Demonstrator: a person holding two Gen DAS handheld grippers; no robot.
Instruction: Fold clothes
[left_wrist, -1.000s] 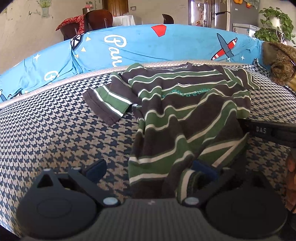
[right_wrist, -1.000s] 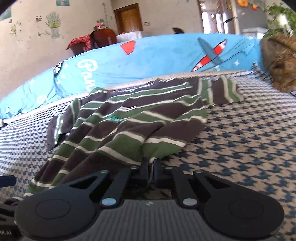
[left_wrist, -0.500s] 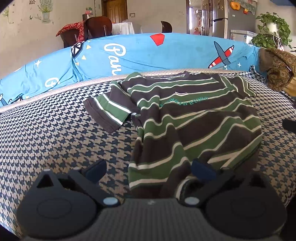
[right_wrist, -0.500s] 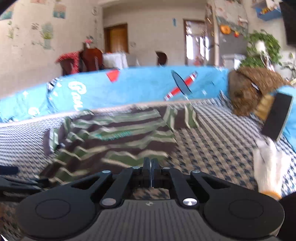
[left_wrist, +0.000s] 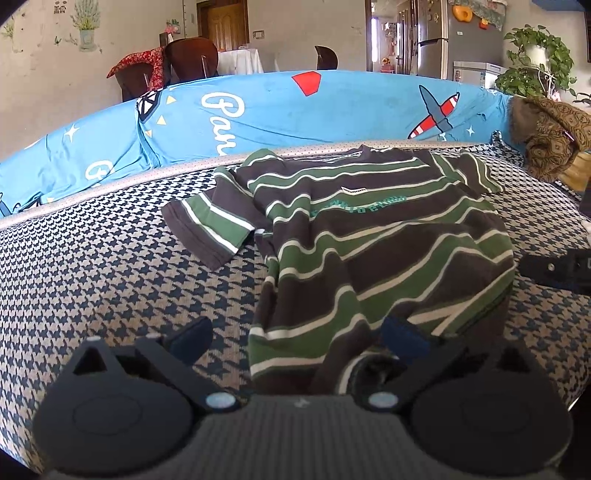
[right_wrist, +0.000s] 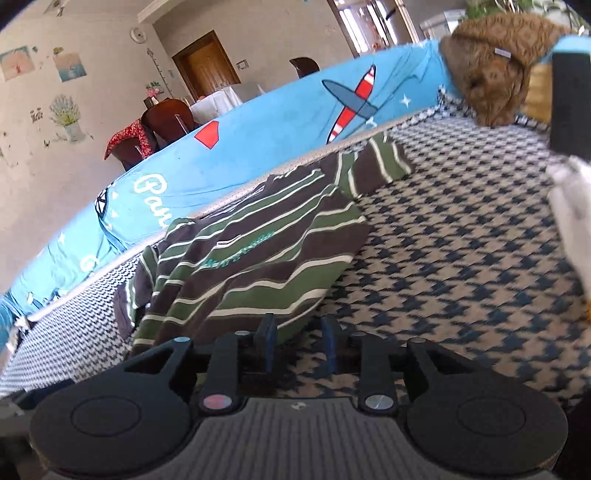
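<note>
pale wall with flower decals (left_wrist: 86, 22) far left, brown wooden door (left_wrist: 221, 22), dark wooden chairs (left_wrist: 190, 59), grey fridge (left_wrist: 436, 40) far right, leafy potted plant (left_wrist: 535, 55)

Two black plastic grippers, left gripper (left_wrist: 295, 334) and right gripper (right_wrist: 297, 343). Each with two big round discs at the bottom, a ribbed grey middle part between the discs, and thin black arms. Small round silver screws (left_wrist: 220, 400) just beside the grey part. Dark blue pads (left_wrist: 404, 334) on the fingers. White knit glove (right_wrist: 572, 206) at the right edge.
</note>
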